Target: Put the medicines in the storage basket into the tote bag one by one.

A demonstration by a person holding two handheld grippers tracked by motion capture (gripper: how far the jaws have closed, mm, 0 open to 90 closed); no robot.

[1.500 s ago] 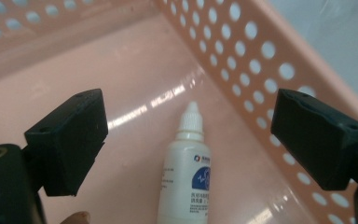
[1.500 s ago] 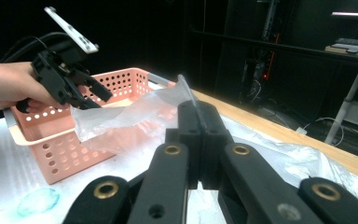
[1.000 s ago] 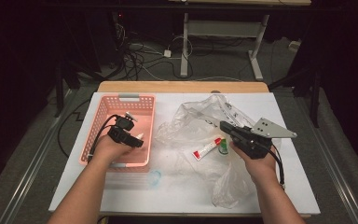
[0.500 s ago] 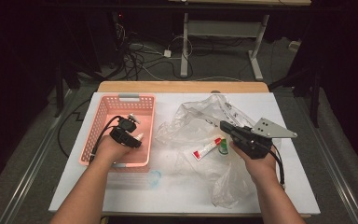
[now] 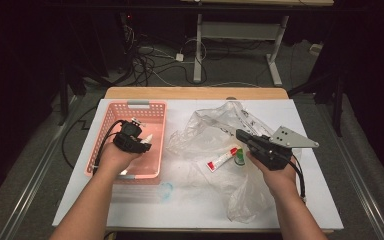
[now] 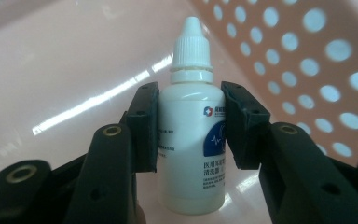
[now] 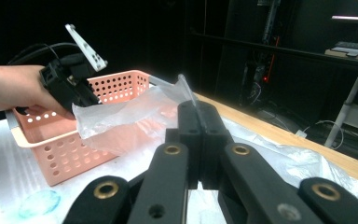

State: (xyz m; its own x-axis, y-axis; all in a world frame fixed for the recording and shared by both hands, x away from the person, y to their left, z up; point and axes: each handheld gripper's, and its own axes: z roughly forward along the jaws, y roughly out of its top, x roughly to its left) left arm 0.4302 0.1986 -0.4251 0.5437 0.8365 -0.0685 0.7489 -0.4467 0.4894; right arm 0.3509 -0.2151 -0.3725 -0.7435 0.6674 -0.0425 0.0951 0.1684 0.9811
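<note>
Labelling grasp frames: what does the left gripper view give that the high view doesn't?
Left gripper view: the tongs' pads press both sides of a white dropper bottle, ribbed cap and blue label readable. High view: the right tongs at the clear plastic bag, a red-and-white tube lying on it, the white table. Both: the pink basket around the left tongs.

i had the basket (image 5: pixel 130 114) on the surface (image 5: pixel 190 210) at left, the bottle (image 6: pixel 191 135) inside it; right of it lay the plastic bag (image 5: pixel 215 135), a tube (image 5: pixel 222 160) on it.
</note>
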